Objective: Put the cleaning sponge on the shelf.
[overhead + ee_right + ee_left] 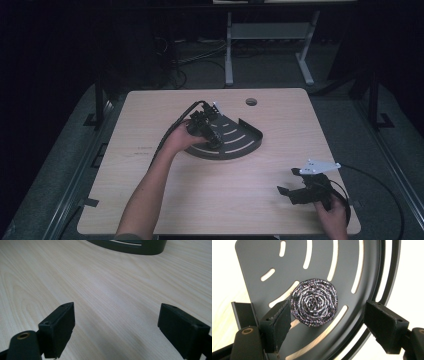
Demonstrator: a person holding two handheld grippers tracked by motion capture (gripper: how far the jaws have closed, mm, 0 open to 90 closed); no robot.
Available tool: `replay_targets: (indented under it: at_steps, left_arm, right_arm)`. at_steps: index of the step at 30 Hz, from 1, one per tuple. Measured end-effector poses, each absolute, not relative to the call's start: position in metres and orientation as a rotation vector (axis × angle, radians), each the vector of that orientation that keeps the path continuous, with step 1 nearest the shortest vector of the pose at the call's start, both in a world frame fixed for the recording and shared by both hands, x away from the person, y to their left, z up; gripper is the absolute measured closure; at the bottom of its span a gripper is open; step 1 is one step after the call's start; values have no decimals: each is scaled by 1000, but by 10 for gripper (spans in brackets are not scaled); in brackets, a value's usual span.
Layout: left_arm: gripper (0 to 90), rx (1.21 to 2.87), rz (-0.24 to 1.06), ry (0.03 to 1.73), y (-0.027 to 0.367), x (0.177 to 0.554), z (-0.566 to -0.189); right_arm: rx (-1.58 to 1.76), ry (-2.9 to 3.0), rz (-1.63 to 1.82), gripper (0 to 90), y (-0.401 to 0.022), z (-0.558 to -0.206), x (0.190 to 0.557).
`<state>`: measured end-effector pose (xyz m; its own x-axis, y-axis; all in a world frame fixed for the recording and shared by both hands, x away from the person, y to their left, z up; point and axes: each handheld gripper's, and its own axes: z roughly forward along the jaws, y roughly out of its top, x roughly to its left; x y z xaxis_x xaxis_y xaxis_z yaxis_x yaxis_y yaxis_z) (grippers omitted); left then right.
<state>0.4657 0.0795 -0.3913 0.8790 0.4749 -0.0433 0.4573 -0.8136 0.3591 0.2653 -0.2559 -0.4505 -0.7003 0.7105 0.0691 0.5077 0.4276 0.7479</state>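
A round steel-wool scrubber (pixel 314 302) lies flat on a dark slotted fan-shaped tray (pixel 254 257). My left gripper (pixel 325 315) hangs over it, open, jaws wide. The left pad (pixel 277 325) sits at the scrubber's edge, and the right pad (pixel 384 327) stands well clear of it. In the high view the left gripper (pixel 212 136) points down into the tray (pixel 245 142) at the table's middle. My right gripper (pixel 287 181) rests low near the front right corner, open. Between its jaws (pixel 115 322) there is bare wood.
The tray has a raised curved rim (pixel 140 247) facing the right gripper. The wooden table (pixel 225 200) has a round hole (pixel 251 101) near its back edge. A cable (pixel 380 185) trails off the right side. A white table frame (pixel 270 31) stands on the floor behind.
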Motion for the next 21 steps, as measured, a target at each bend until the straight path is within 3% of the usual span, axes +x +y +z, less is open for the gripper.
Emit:
replay_targets:
  at_steps: [21]
  left_arm:
    - [214,2680,81,682,95,447,-387]
  right_arm:
    - [1052,2431,1129,138,-254,-452,265]
